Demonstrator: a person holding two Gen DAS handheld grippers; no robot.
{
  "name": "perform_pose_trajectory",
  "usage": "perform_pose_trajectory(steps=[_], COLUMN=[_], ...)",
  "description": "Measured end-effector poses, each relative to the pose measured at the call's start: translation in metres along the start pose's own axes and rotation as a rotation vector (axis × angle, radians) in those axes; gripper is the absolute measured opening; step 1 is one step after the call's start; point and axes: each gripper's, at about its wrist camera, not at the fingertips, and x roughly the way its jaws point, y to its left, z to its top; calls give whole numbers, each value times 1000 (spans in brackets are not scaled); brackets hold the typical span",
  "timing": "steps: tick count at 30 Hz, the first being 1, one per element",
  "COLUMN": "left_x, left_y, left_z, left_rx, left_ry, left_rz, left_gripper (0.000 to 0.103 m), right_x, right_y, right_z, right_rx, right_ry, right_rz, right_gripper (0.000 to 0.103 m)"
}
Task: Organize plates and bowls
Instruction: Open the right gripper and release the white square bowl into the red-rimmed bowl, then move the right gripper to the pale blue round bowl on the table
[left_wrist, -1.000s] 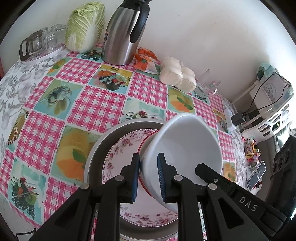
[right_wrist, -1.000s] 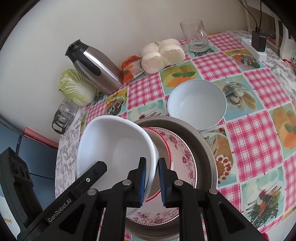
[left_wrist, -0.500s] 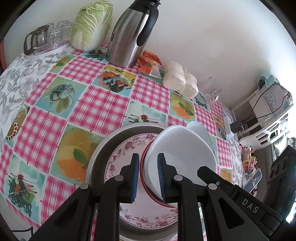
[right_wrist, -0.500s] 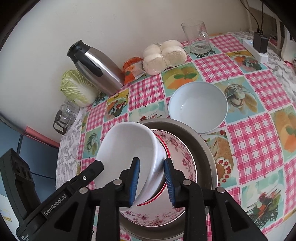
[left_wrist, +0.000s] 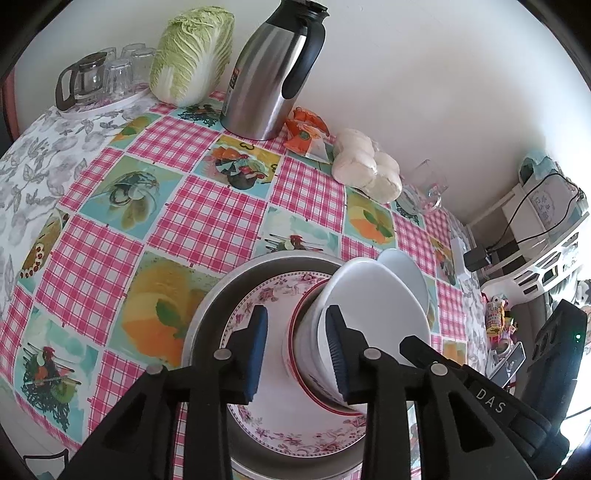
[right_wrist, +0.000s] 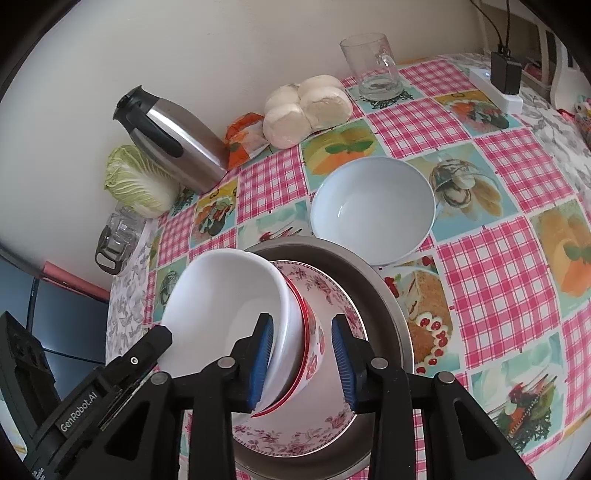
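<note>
A white bowl (left_wrist: 376, 306) (right_wrist: 221, 302) sits nested in a red-rimmed floral bowl (left_wrist: 299, 343) (right_wrist: 314, 354). Both rest on a floral plate (left_wrist: 266, 295) (right_wrist: 321, 288) inside a grey metal plate (left_wrist: 218, 295) (right_wrist: 384, 295). My left gripper (left_wrist: 297, 350) straddles the bowls' near wall. Its jaws are opening, and the outer pad stands apart from the wall. My right gripper (right_wrist: 302, 362) straddles the opposite wall with its jaws also opening and its outer pad apart. A second pale bowl (right_wrist: 373, 206) (left_wrist: 406, 273) stands on the cloth just beyond the stack.
Along the wall stand a steel thermos (left_wrist: 273, 70), a cabbage (left_wrist: 192, 51), a tray of glassware (left_wrist: 96, 81), an orange packet (left_wrist: 306, 133) and bagged buns (left_wrist: 365, 170). A glass mug (right_wrist: 373, 70) and a power strip (right_wrist: 495, 88) sit at the far right.
Both grippers were shut on the white bowl's rim, holding it tilted over the red-rimmed bowl. The bowl has come down into that bowl and both pairs of jaws have spread.
</note>
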Motion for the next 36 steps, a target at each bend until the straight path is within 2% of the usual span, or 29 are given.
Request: perform_pose_trajectory(steps=[2,3,7,8,10,14,16,20,22,26,27,28,36], left_x=[-1,-1,-5,-6,-7,-10,-10,-10,-12,-16,-16,-16,-16], left_y=[0,0,-1,-1,2,8,10,16,18,25,27,28,35], left_z=[0,1,2,2,3,5,6,8,8,9,9,10,10], left_rx=[-1,0,8,8,4,-7,-10,-22,-32,-65,-69,-73,-92], left_ry=[-2,-4,-20,-26,-34,-61,-67,-88,-101,-130,-132,-134,-143], left_rz=[3,5,28,40,54,96,109,151,163,188,195,202,222], left_gripper=[47,49,56,59,63,77,79,89,91,95,95,95,95], right_x=[-1,-2,-8,-10,-13,-16,-15,-15,-15,-16,-15,-15,-20], right_y=[1,2,6,7,9,10,10,11,12,12,12,12,10], right_z=[0,0,0,0,0,1,1,0,0,0,0,0,2], right_rx=[-4,-6,-26,-31,-41,-57,-62,-77,-85,-94,-93,-92,-91], right_ry=[-3,-5,-23,-29,-45,-72,-77,-82,-89,-96,-96,-96,-113], right_rz=[3,6,4,4,-3,-30,-37,-46,-52,-56,-56,-56,-61], right_gripper=[35,37,53,55,66,71,80,84,89,90,93,102,103])
